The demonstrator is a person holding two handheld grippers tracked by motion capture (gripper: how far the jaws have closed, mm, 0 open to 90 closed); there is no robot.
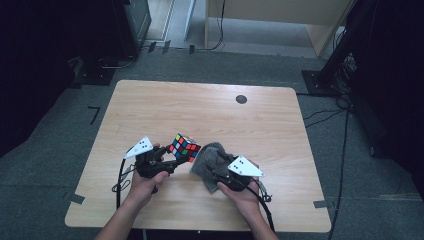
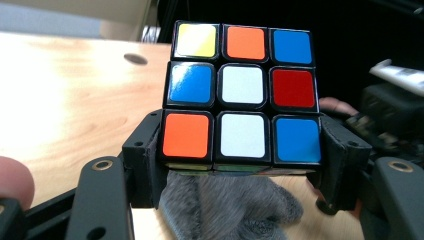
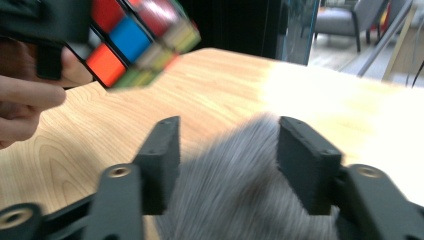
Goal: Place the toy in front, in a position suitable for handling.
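Note:
A scrambled Rubik's cube (image 1: 184,146) hangs just above the wooden table (image 1: 200,110), with my left gripper (image 1: 177,159) shut on its lower layer. In the left gripper view the pads press on both sides of the cube (image 2: 242,95), whose white-centred face points at the camera. A grey fuzzy cloth (image 1: 210,157) lies bunched on the table right of the cube. My right gripper (image 3: 227,150) stands over the cloth (image 3: 240,195) with its jaws apart; the cloth rises between them without being pinched. The cube (image 3: 135,35) shows at the upper left of the right gripper view.
A small black round mark (image 1: 241,99) sits near the table's far edge. The tabletop stretches bare toward the back and both sides. On the floor beyond are dark equipment stands (image 1: 332,70), cables and a wooden piece of furniture (image 1: 280,15).

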